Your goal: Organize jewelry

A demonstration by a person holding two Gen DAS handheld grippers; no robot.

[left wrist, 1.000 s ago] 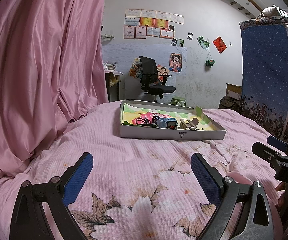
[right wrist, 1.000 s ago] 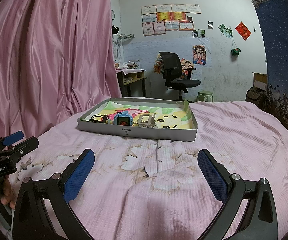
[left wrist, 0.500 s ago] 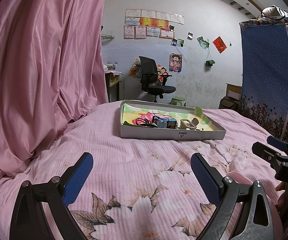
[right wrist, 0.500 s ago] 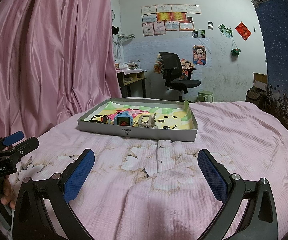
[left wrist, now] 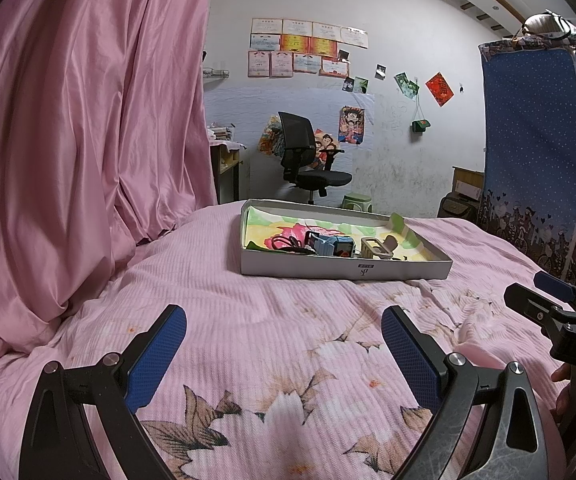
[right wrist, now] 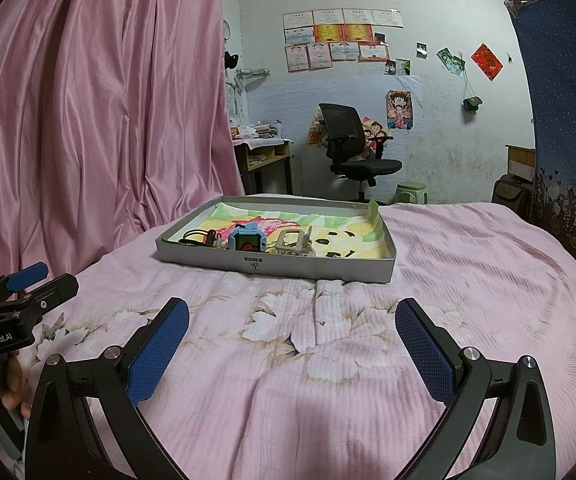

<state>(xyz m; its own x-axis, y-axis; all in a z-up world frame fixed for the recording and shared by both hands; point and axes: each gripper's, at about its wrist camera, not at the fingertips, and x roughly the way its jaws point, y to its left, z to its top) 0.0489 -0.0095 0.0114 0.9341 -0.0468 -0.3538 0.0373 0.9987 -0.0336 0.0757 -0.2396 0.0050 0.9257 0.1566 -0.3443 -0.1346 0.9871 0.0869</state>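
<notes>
bed: pink floral bedspread (right wrist: 468, 264) carrying tray (right wrist: 272, 270) holding jewelry (right wrist: 248, 240)
left gripper (left wrist: 284, 342): gaping wide, gripping nothing
right gripper (right wrist: 292, 334): gaping wide, gripping nothing
bearing: tray lying ahead of both grippers, long axis crosswise; neither clearly nearer

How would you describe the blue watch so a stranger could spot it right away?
On the pink bedspread sits a shallow grey tray. The blue watch stands near its front wall, between dark cords and a beige watch; it is the only blue item there.

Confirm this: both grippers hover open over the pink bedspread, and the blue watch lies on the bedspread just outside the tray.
Not quite. The blue watch lies inside the tray, among the other pieces, as the right wrist view shows. Both the left gripper and right gripper do hover open over the bedspread.
</notes>
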